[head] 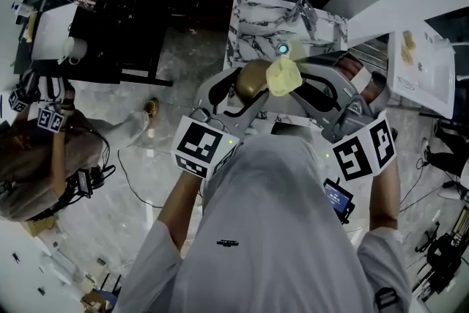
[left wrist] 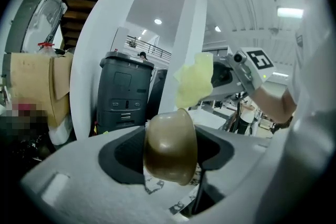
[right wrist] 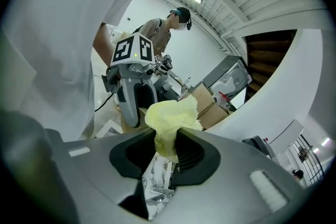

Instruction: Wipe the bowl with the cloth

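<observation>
Bowl [head: 249, 80] gripped in left tool [left wrist: 170, 157], cloth [right wrist: 170, 115] pinched in right tool [right wrist: 167, 152], possibly touching; bowl's inside hidden.

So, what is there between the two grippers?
In the head view, only the brown bowl, clamped in the left gripper, and the yellow cloth, clamped in the right gripper.
</observation>
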`<state>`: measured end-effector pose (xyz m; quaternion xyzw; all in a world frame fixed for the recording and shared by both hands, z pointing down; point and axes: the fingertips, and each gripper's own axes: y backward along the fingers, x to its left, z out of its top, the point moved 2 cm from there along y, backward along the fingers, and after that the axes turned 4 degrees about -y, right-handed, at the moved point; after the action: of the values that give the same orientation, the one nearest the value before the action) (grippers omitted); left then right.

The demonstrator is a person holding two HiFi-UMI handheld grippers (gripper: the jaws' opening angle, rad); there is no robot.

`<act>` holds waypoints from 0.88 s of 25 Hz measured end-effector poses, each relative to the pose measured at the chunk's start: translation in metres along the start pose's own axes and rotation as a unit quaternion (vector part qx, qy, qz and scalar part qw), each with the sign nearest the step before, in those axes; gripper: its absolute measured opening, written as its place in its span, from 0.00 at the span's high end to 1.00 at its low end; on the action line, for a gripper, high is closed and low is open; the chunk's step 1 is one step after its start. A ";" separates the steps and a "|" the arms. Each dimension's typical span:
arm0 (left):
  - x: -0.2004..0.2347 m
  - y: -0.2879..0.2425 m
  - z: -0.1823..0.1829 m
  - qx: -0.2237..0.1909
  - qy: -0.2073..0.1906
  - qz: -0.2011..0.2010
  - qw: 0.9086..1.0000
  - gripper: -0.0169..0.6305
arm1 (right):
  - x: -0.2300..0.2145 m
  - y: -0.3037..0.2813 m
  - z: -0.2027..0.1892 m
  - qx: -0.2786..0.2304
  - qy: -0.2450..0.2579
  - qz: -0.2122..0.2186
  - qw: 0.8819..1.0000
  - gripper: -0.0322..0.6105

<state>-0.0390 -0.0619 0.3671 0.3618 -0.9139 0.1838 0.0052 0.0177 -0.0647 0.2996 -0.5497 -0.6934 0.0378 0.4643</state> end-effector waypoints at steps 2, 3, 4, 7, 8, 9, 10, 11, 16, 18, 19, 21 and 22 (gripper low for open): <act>0.002 0.000 -0.002 0.013 -0.027 0.011 0.999 0.56 | -0.004 0.002 0.006 -0.005 0.014 0.000 1.000 0.79; 0.002 0.000 -0.003 0.020 -0.045 0.017 0.999 0.56 | -0.003 0.001 0.009 -0.006 0.027 0.004 1.000 0.79; 0.001 -0.001 -0.004 0.028 -0.065 0.021 0.997 0.56 | -0.001 -0.001 0.011 -0.005 0.043 0.011 0.999 0.79; -0.005 -0.005 -0.007 0.050 -0.121 0.030 0.991 0.56 | 0.013 -0.010 0.016 0.004 0.102 0.041 0.994 0.79; -0.007 -0.007 -0.007 0.056 -0.137 0.031 0.989 0.56 | 0.018 -0.014 0.017 0.011 0.123 0.052 0.991 0.79; -0.009 -0.008 -0.007 0.061 -0.151 0.032 0.986 0.56 | 0.023 -0.017 0.017 0.018 0.141 0.063 0.988 0.79; -0.011 -0.008 -0.007 0.064 -0.163 0.034 0.984 0.56 | 0.028 -0.020 0.016 0.023 0.155 0.074 0.985 0.79; -0.012 -0.009 -0.006 0.066 -0.174 0.035 0.982 0.56 | 0.032 -0.022 0.016 0.027 0.165 0.084 0.982 0.79; -0.021 -0.006 -0.004 0.064 -0.220 0.027 0.973 0.56 | 0.034 -0.023 0.011 0.038 0.160 0.104 0.981 0.79; -0.026 -0.002 -0.002 0.050 -0.227 0.016 0.973 0.57 | 0.031 -0.024 0.004 0.053 0.156 0.105 0.981 0.79; -0.028 0.000 -0.002 0.045 -0.226 0.012 0.973 0.57 | 0.031 -0.024 0.000 0.060 0.158 0.105 0.980 0.79; -0.028 0.004 -0.001 0.039 -0.218 0.006 0.975 0.58 | 0.031 -0.026 -0.006 0.066 0.157 0.107 0.980 0.79; -0.028 0.005 -0.001 0.038 -0.213 0.003 0.976 0.58 | 0.032 -0.026 -0.008 0.063 0.151 0.107 0.981 0.79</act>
<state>-0.0217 -0.0398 0.3621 0.3898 -0.8875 0.1371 -0.2038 0.0053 -0.0530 0.3386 -0.5896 -0.5486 0.0476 0.5909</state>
